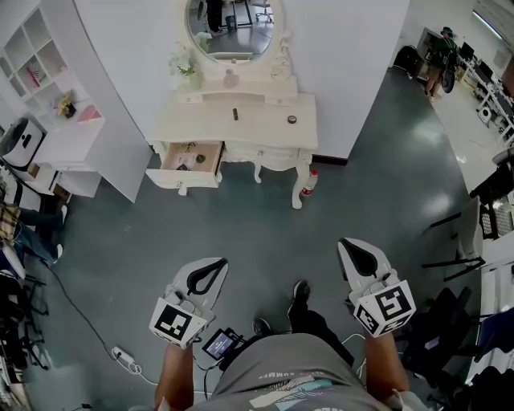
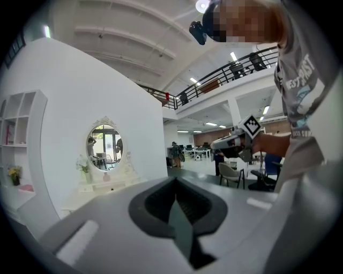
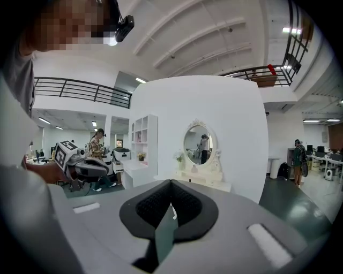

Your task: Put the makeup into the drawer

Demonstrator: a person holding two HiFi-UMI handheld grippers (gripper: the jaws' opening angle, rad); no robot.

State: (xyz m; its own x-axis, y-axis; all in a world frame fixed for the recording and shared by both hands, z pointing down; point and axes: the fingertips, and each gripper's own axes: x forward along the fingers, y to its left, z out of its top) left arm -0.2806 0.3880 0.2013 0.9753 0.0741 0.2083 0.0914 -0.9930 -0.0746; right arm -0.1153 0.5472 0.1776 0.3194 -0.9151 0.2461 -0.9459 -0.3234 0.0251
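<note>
Spreading across most of the head view: grey-green floor (image 1: pixel 241 233), with a white wall panel (image 1: pixel 345 48) rising at the far side. White dressing table (image 1: pixel 273 154) stands against that panel, and a white shelf unit (image 1: pixel 48 56) is off to its left. Oval mirror (image 1: pixel 229 24) sits upright at the back of the tabletop (image 1: pixel 201 120). A person in a grey shirt (image 1: pixel 281 369) stands well apart from the table, facing it, with a gripper in each hand held out over the floor. Left-hand drawer (image 1: pixel 181 178) is pulled open; a few small things lie inside, too small to name. Left gripper (image 1: pixel 210 269): its own view shows the pads pressed together, nothing between them, aimed toward the mirror side of the room. Right gripper (image 1: pixel 353 250): jaws likewise pressed together and empty, with the dressing table ahead in its view. Both are nowhere near the table. A red-capped bottle (image 1: pixel 307 185) stands on the floor just beside the table's right front leg. White flowers (image 1: pixel 183 63) are at the mirror's left. The makeup is on the tabletop, outside the drawer: a dark makeup stick (image 1: pixel 235 114) near the middle and a round compact (image 1: pixel 291 120) toward the right, well apart from each other.
</note>
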